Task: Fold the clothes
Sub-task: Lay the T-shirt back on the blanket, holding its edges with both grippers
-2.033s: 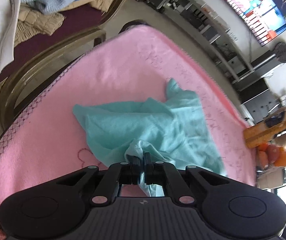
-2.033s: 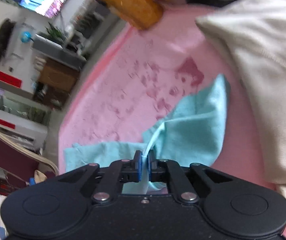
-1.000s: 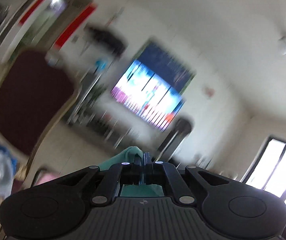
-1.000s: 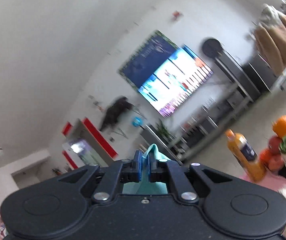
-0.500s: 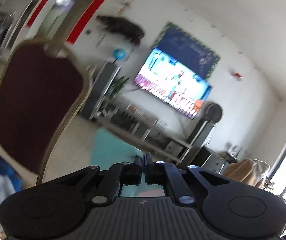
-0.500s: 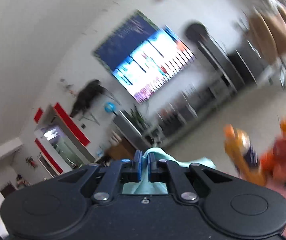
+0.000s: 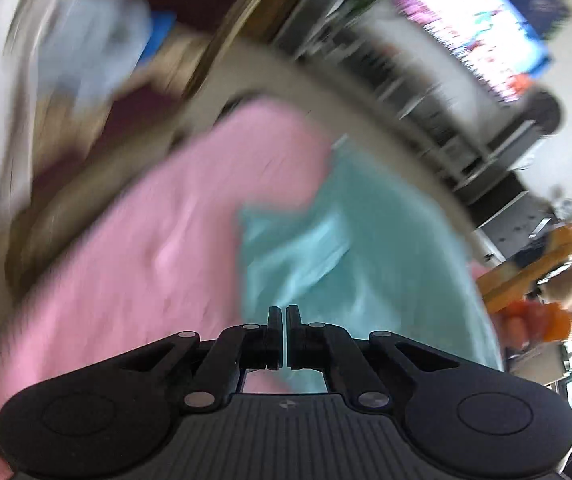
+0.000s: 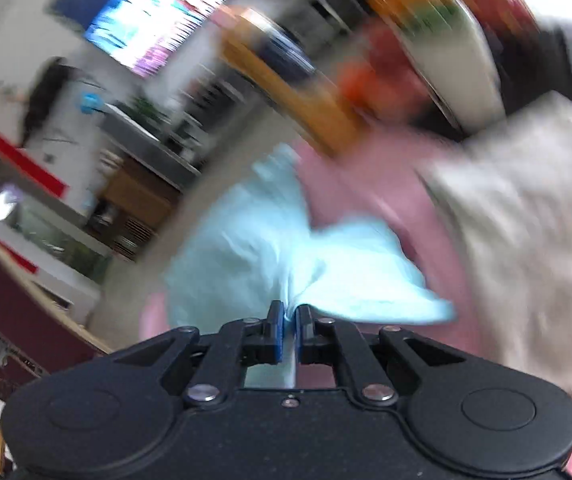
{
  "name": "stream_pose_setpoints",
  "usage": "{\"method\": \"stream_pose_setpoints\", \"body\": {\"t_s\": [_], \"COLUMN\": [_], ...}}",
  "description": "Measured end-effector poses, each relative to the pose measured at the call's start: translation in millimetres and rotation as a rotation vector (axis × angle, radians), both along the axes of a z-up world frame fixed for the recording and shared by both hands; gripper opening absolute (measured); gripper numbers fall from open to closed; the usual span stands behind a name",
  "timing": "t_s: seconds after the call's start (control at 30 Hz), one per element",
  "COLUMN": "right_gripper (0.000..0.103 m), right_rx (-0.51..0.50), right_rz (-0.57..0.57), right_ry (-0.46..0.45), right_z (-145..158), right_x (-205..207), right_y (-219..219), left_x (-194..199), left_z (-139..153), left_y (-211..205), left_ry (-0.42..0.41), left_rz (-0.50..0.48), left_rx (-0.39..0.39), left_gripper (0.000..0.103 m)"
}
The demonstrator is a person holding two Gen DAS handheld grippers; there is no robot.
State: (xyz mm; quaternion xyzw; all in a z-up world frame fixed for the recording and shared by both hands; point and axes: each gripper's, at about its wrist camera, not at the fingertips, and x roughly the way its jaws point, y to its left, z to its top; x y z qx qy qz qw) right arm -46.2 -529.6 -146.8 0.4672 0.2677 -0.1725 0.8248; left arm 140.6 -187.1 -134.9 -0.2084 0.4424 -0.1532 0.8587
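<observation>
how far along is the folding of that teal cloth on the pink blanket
Early on. Done: the left gripper and right gripper each pinch an edge of the soft teal cloth, which spreads over the pink fleece blanket. In hand: laying it out; both views are motion-blurred. Left: no neat fold shows yet, and the cream garment alongside lies unfolded.

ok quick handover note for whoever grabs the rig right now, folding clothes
Left claw: shut on an edge of the teal cloth.
Right claw: shut on another edge of the same cloth.
Cloth: spread in front of both claws over the pink cover; frames are motion-blurred, so whether it lies flat is unclear. A cream garment sits on the cover to the right.
Done: cloth gripped at two points.
Left: lay it flat, fold, release.
</observation>
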Motion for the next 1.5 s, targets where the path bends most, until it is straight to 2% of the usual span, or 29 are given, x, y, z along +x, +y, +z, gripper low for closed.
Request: {"method": "stream_pose_setpoints", "body": {"t_s": [0.1, 0.13, 0.23, 0.27, 0.4, 0.57, 0.73, 0.9, 0.93, 0.97, 1.1, 1.2, 1.37, 1.5], "right_gripper": [0.006, 0.006, 0.006, 0.006, 0.006, 0.007, 0.007, 0.007, 0.007, 0.007, 0.007, 0.006, 0.006, 0.006], "right_rx": [0.12, 0.161, 0.052, 0.048, 0.073, 0.095, 0.102, 0.104, 0.1, 0.096, 0.084, 0.045, 0.013, -0.019], "right_rz": [-0.025, -0.032, -0.018, -0.009, 0.005, -0.011, -0.018, -0.025, -0.026, -0.027, -0.038, -0.053, -0.049, -0.042], "right_ry": [0.071, 0.093, 0.091, 0.085, 0.095, 0.105, 0.118, 0.134, 0.138, 0.141, 0.144, 0.111, 0.019, -0.012], "right_z": [-31.9, -40.3, -27.0, -26.1, -31.7, -26.7, -34.6, -40.2, -40.4, -40.7, -41.3, -33.2, 6.8, 50.3], "right_x": [-8.5, -10.7, -13.6, -14.6, -15.7, -2.3, 7.3, 11.9, 12.6, 13.3, 15.4, 15.5, 11.4, 3.7], "right_y": [-1.2, -1.8, 5.1, 6.9, 11.8, -4.3, -12.8, -16.5, -16.5, -16.6, -17.1, -14.5, -7.5, 1.9], "left_x": [7.3, 7.3, 2.1, 4.6, 23.1, 39.7, 48.4, 47.6, 46.9, 46.1, 37.5, 26.2, 5.0, -23.1], "left_z": [-31.9, -30.5, -30.8, -33.8, -45.0, -59.6, -64.8, -65.1, -65.0, -65.0, -54.8, -33.5, 20.5, 61.4], "left_y": [8.3, 11.2, 15.3, 14.4, 6.5, -15.2, -26.2, -31.3, -32.0, -32.7, -31.5, -23.0, 4.6, 33.8], "left_ry": [0.105, 0.103, 0.089, 0.101, 0.158, 0.177, 0.137, 0.113, 0.11, 0.107, 0.07, 0.032, -0.036, -0.113], "left_rz": [0.038, 0.045, 0.067, 0.069, 0.047, 0.026, 0.017, 0.011, 0.011, 0.011, 0.044, 0.069, 0.096, 0.119], "left_rx": [0.011, 0.003, -0.022, -0.04, -0.092, -0.046, -0.011, 0.04, 0.053, 0.066, 0.088, 0.046, -0.041, -0.045], "left_gripper": [0.0, 0.0, 0.033, 0.035, 0.035, 0.034, 0.032, 0.012, 0.005, 0.003, 0.0, 0.0, 0.0, 0.0]}}
